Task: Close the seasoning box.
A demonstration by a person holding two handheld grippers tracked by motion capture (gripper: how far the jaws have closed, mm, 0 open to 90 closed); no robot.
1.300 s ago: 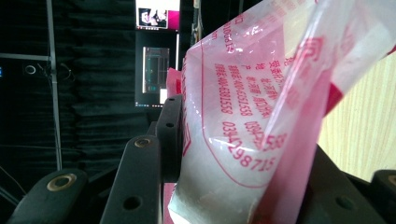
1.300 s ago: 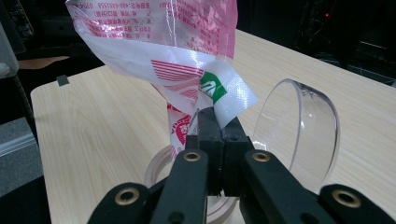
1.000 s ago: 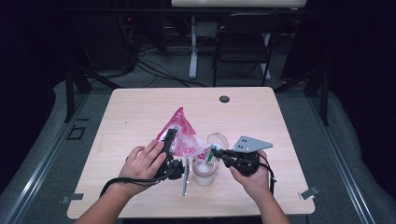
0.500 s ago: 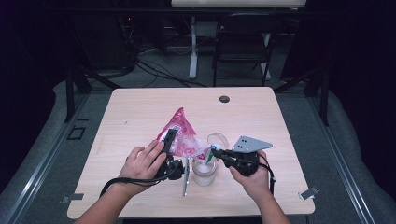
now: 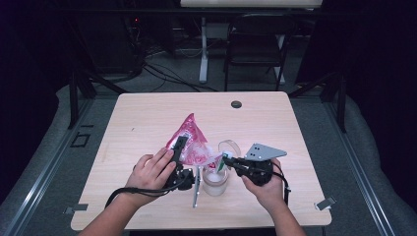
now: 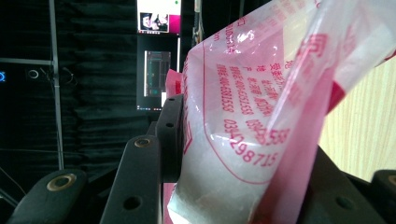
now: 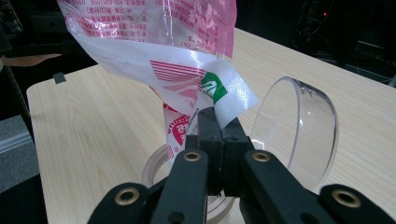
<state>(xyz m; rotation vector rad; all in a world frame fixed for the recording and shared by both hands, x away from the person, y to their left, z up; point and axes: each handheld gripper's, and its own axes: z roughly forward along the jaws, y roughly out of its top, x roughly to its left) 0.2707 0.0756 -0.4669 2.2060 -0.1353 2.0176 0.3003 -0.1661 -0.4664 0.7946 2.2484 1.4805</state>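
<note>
Nothing has shifted in the last second. The left gripper [image 5: 180, 143] still clamps the pink bag [image 5: 191, 139], and the right gripper [image 7: 218, 125] pinches its corner over the jar [image 5: 215, 181]. Pouring looks ready to begin.

The pink bag [image 5: 192, 140] is hanging over the jar [image 5: 215, 181], blocking the way down into its mouth. Just beside the jar, the clear lid [image 5: 230, 147] is standing on edge on the tabletop [image 5: 147, 118], crowding the right tool [image 5: 225, 161]. A thin metal utensil [image 5: 196, 186] is lying between the left tool [image 5: 180, 145] and the jar. The far half of the tabletop is lying bare except for a small black disc [image 5: 236, 104].
</note>
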